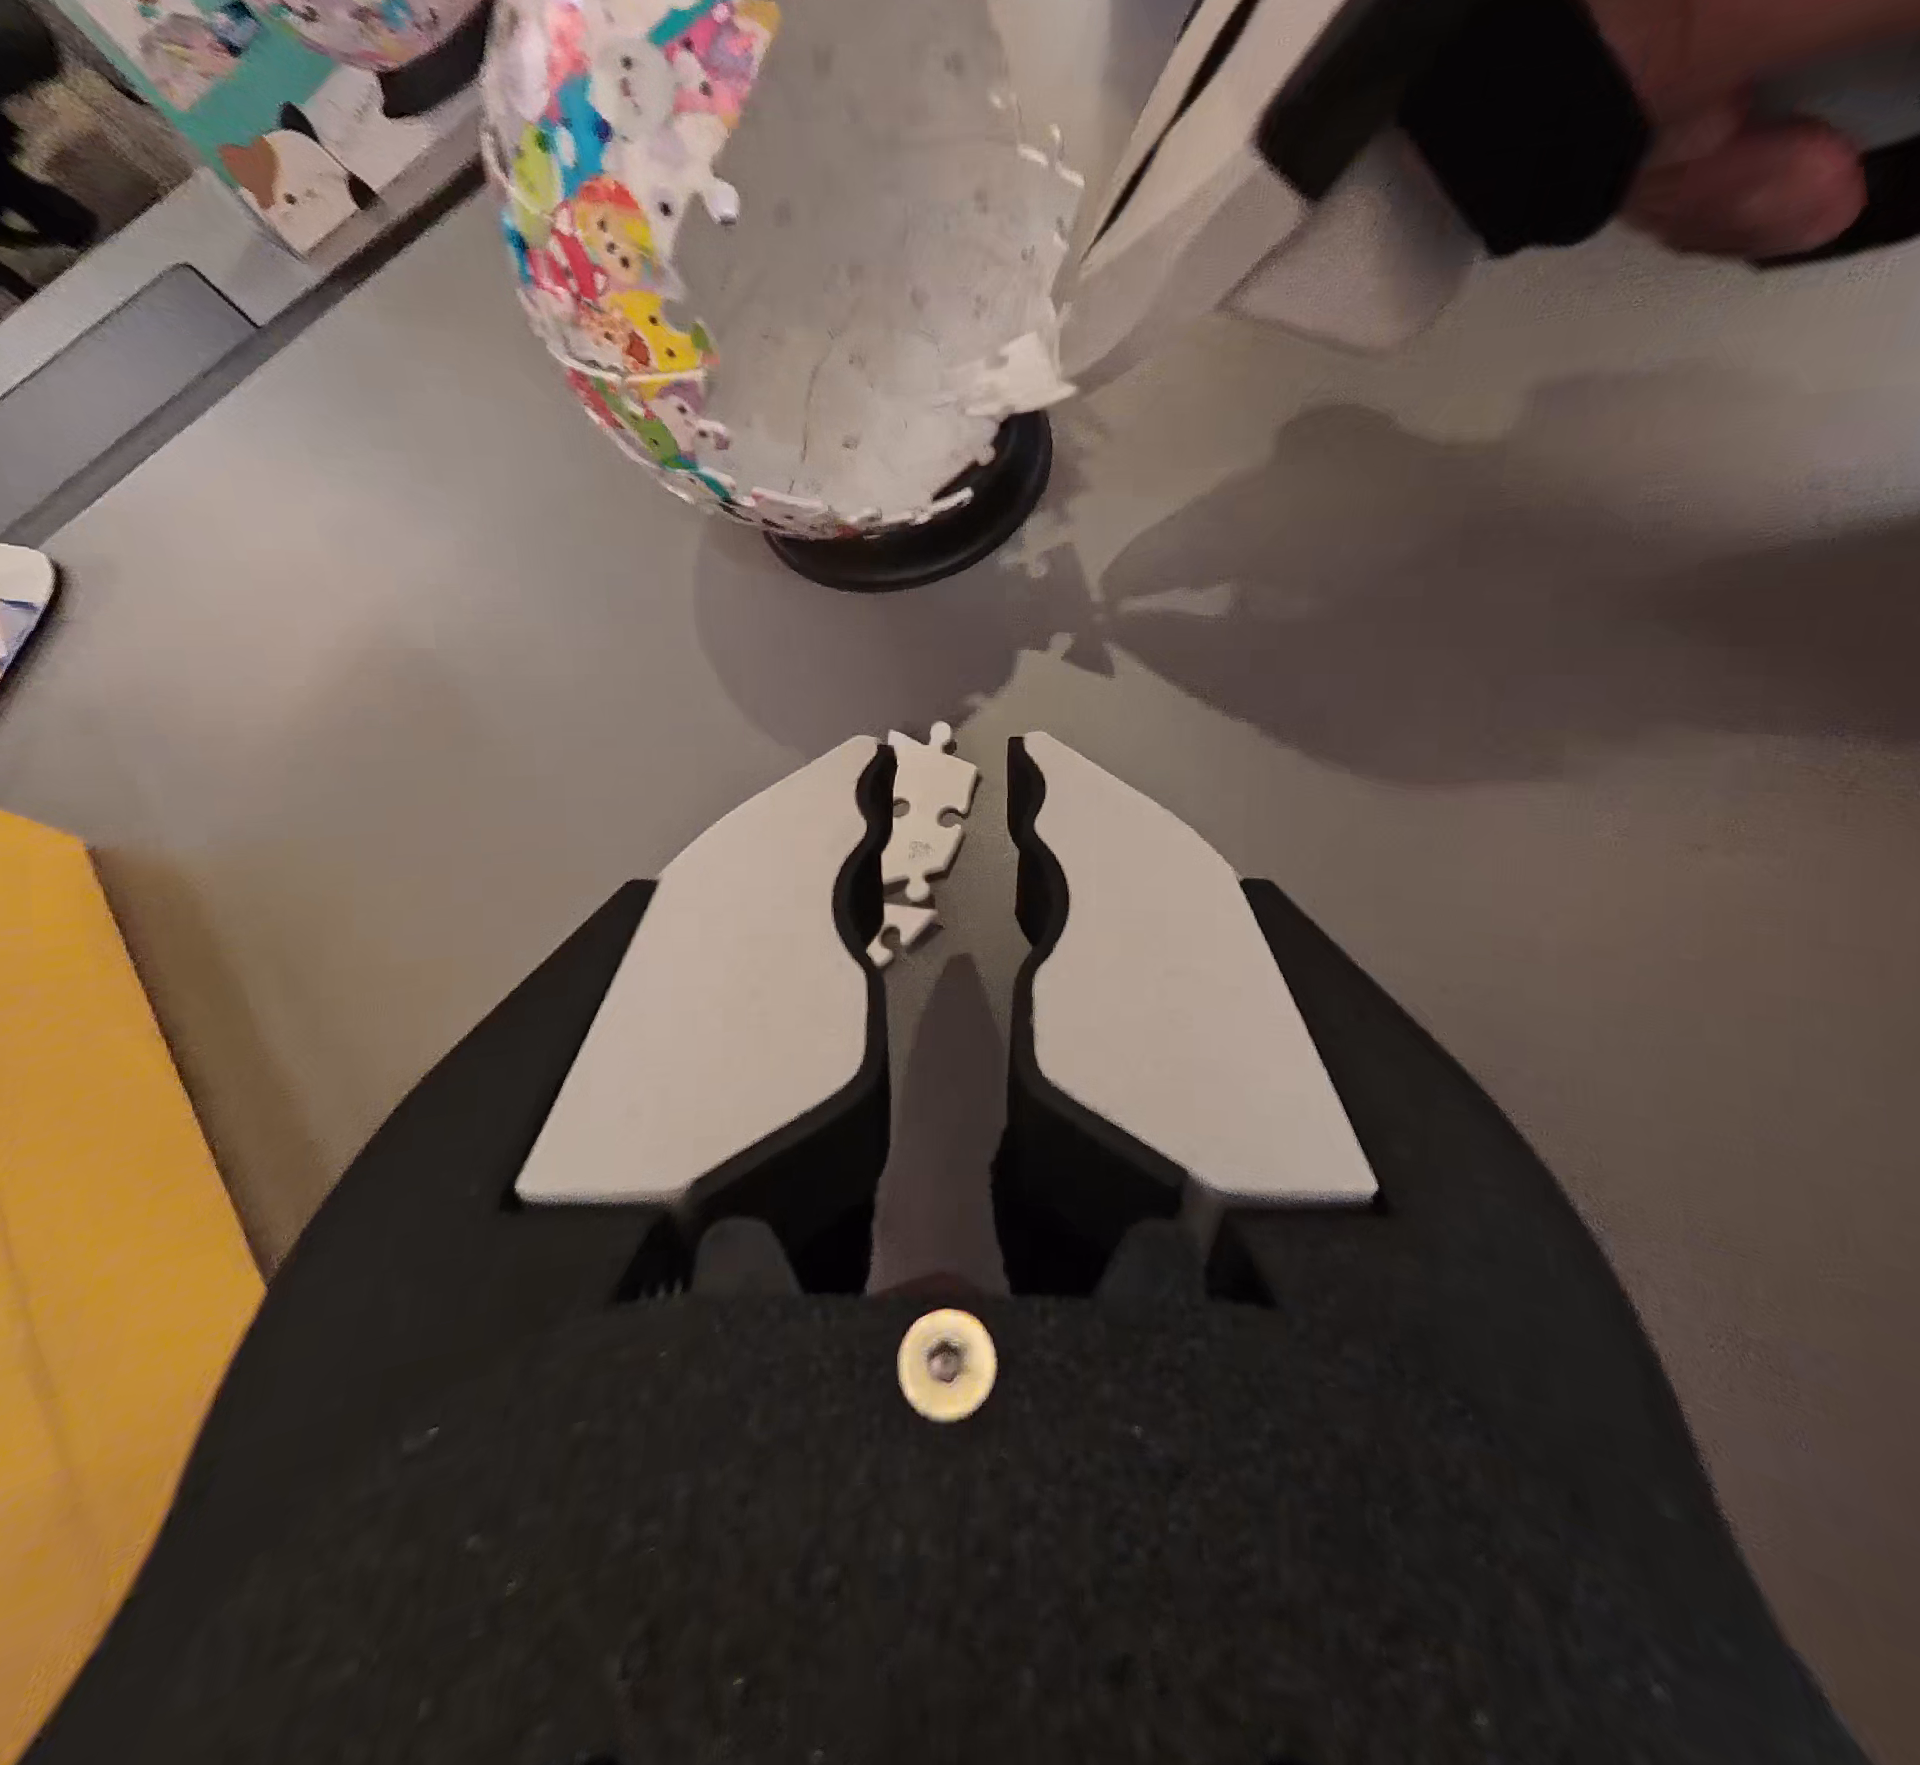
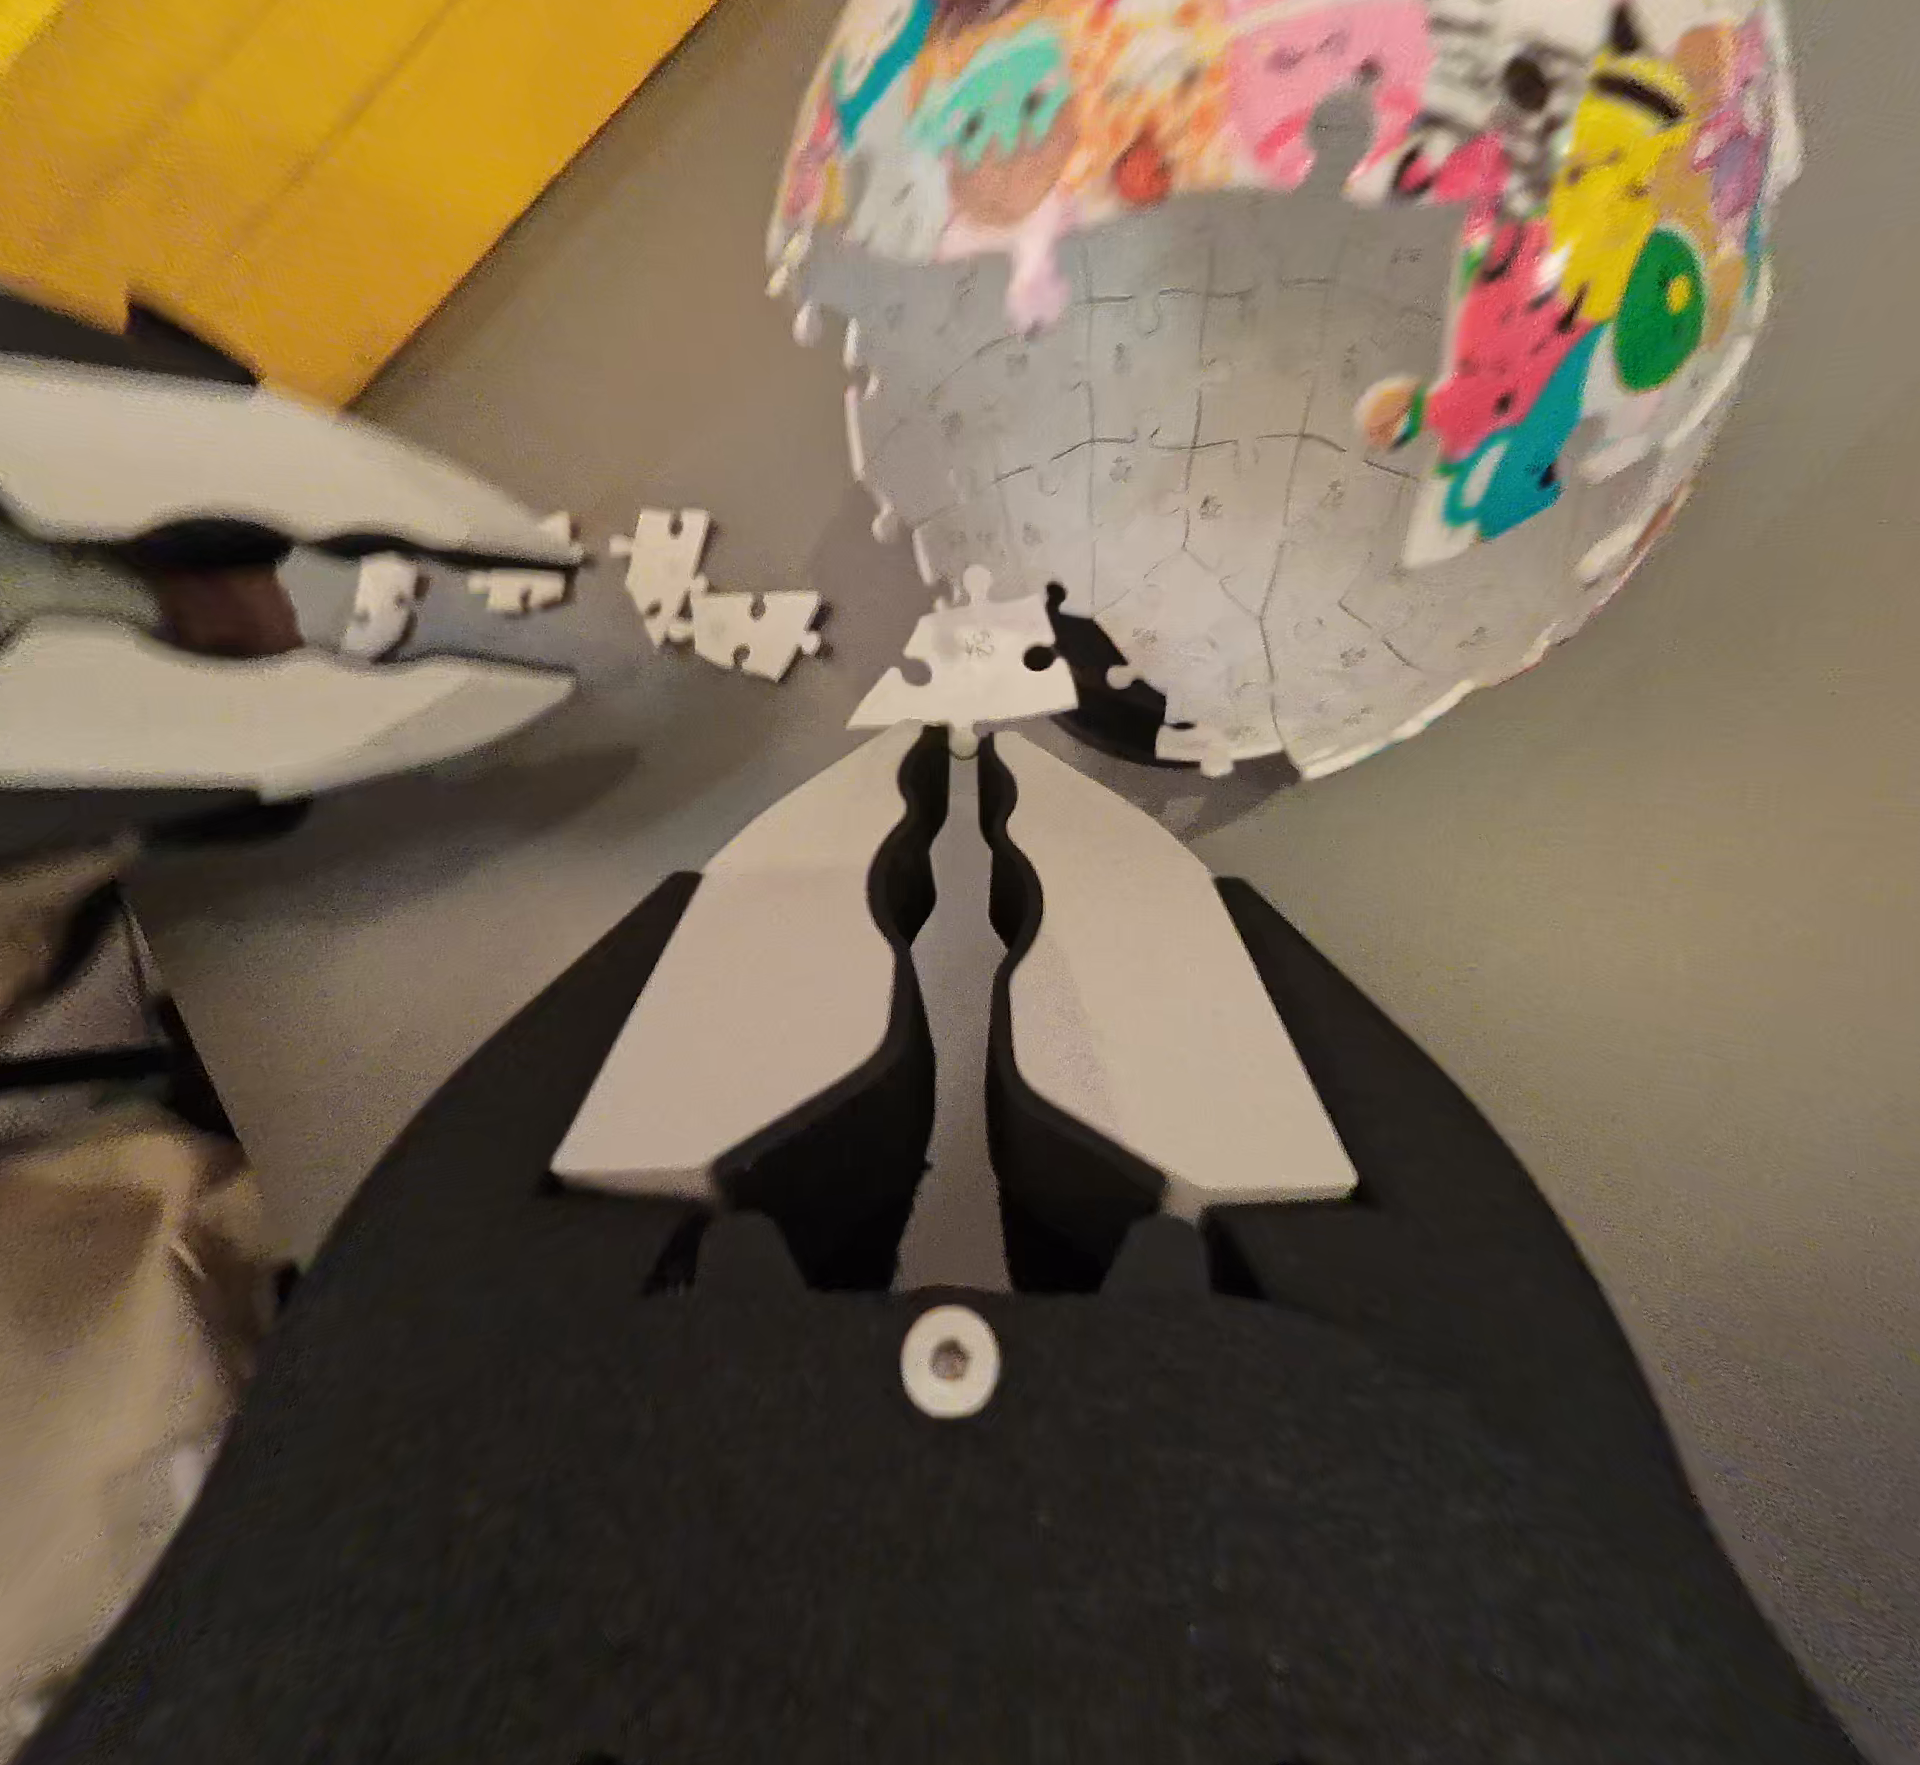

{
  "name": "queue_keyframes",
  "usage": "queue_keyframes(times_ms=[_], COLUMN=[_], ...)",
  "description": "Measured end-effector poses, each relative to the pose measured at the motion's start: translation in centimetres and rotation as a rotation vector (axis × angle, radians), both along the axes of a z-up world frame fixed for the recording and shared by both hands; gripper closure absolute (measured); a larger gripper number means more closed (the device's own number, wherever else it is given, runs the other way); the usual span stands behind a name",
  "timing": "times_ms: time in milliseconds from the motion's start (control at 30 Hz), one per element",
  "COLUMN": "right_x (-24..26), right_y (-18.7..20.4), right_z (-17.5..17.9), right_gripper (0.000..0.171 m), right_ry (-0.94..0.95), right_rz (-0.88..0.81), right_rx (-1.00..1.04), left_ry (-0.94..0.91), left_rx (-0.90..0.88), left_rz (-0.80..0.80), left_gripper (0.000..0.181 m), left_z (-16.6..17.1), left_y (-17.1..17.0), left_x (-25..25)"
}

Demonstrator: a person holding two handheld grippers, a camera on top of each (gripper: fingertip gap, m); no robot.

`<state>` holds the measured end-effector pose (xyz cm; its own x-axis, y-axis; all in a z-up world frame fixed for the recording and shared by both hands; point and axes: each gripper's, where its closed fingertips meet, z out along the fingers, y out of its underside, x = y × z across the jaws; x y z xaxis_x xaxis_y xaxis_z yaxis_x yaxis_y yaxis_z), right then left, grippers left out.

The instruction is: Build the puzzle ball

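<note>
A: On the table (image 1: 416, 676), the ball (image 2: 1195, 489) sits on its black stand (image 1: 914, 541). The right hand-held gripper (image 2: 948, 747) pinches one piece (image 2: 966, 671).

B: The left hand-held gripper (image 1: 951, 759) is spread apart over loose pieces (image 1: 930, 816). A hard push could tip the ball.

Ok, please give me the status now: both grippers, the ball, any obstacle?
Left gripper open over loose pieces on table. Right gripper shut on one piece, at ball's open edge. Nothing blocking.

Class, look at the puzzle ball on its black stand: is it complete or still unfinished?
Unfinished. The puzzle ball has a large gap showing its white inside, and loose pieces lie on the table.
</note>
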<state>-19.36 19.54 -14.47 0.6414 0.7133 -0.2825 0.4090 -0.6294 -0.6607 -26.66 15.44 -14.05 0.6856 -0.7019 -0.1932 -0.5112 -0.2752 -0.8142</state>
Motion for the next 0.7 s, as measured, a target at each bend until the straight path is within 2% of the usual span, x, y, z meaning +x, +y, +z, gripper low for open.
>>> queue_keyframes(times_ms=[100,300,700], right_x=[0.6,-0.3,-0.3], right_y=[1.4,1.3,1.9], right_z=[-0.8,-2.4,-3.3], right_gripper=[0.166,0.166,0.166], right_ry=[-0.101,-0.212,-0.170], right_rz=[-0.071,-0.053,-0.172], right_rx=[-0.050,-0.106,-0.194], left_ry=[-0.084,-0.104,-0.157], left_rx=[0.059,0.053,0.045], left_rz=[-0.011,-0.055,-0.028], left_gripper=[0.161,0.161,0.161], left_z=[1.2,1.9,2.8], left_y=[-0.5,-1.2,-1.1], left_x=[0.4,0.2,-1.3])
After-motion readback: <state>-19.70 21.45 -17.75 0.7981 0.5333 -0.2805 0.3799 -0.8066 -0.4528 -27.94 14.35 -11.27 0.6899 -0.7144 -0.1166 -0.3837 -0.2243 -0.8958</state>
